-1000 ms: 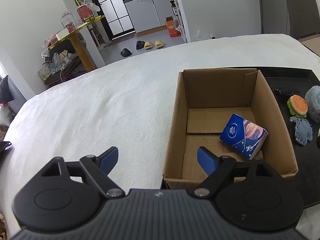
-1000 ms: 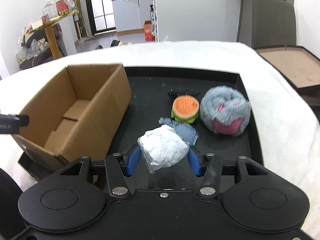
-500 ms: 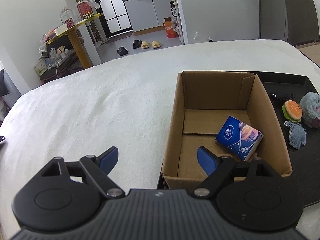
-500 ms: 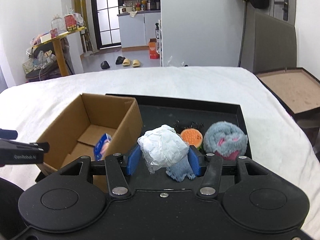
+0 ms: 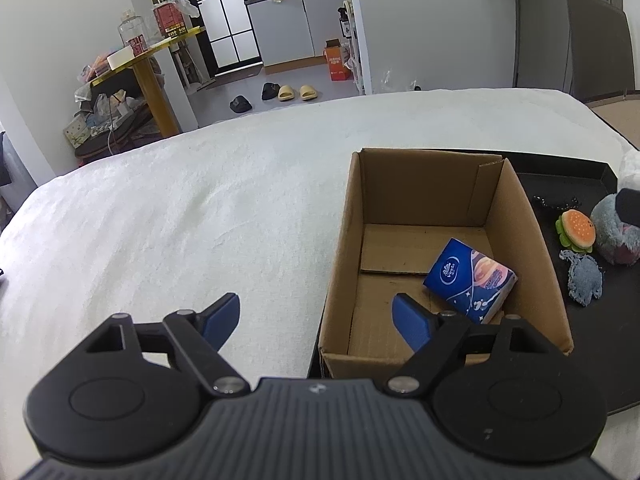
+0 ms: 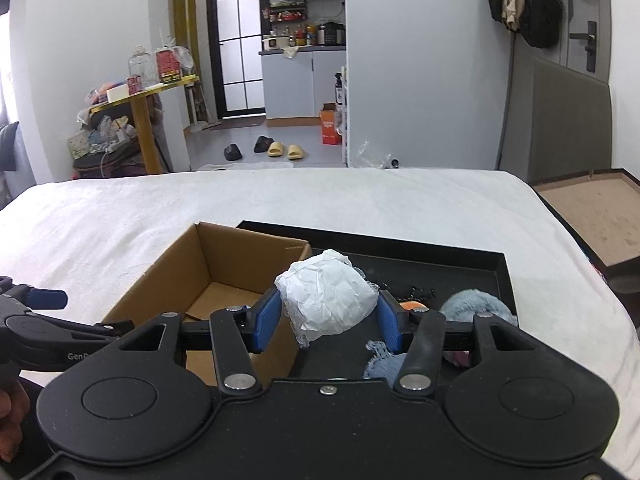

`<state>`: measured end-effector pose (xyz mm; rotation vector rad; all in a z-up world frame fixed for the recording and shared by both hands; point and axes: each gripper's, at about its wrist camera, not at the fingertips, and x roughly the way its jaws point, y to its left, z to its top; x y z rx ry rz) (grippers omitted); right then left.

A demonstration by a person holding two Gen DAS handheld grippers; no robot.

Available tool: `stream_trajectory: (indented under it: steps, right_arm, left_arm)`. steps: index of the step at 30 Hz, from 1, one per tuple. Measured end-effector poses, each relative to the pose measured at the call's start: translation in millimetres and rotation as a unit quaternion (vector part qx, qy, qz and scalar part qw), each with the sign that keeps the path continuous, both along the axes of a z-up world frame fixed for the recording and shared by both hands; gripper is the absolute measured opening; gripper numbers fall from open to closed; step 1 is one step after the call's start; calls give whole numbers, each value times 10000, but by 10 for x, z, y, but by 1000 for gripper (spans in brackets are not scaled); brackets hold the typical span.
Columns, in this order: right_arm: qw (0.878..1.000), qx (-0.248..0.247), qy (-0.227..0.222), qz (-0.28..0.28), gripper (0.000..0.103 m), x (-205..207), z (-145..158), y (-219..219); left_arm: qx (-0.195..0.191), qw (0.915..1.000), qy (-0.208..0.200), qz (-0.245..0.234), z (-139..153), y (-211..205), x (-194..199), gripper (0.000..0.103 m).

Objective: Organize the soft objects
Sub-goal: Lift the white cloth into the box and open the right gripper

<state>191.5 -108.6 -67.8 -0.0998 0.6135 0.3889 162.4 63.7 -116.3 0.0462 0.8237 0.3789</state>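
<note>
My right gripper [image 6: 327, 319] is shut on a crumpled white paper ball [image 6: 328, 300], held up above the black tray [image 6: 460, 256], near the right wall of the open cardboard box [image 6: 208, 268]. The box [image 5: 436, 236] holds a blue tissue pack [image 5: 470, 280]. My left gripper [image 5: 320, 320] is open and empty, low over the box's near left corner. On the tray [image 5: 560, 178] lie a plush burger [image 5: 577, 230], a grey fluffy plush [image 5: 616, 232] and a small blue-grey plush [image 5: 584, 280].
A white cloth [image 5: 180, 220] covers the table. A brown board in a dark frame [image 6: 592, 216] lies beyond the table's right edge. My left gripper shows at the left in the right wrist view [image 6: 36, 312]. The room behind has a yellow side table and a kitchen.
My right gripper has lifted the paper ball up from the tray and moved it towards the box. The left gripper has risen slightly and stays open.
</note>
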Motion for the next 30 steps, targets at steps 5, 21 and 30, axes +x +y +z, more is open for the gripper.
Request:
stream_trajectory:
  steps: [5, 21, 30]
  right_arm:
    - [9999, -22, -10, 145, 51, 13, -7, 91]
    - [9980, -86, -124, 613, 51, 64, 27, 526]
    - [9960, -80, -1, 891, 51, 67, -4, 693]
  left_arm:
    - [-102, 9999, -19, -17, -18, 29, 11, 80]
    - [-485, 9988, 69, -69, -111, 137, 52, 42]
    - [-793, 9967, 115, -85, -172, 236, 66, 13]
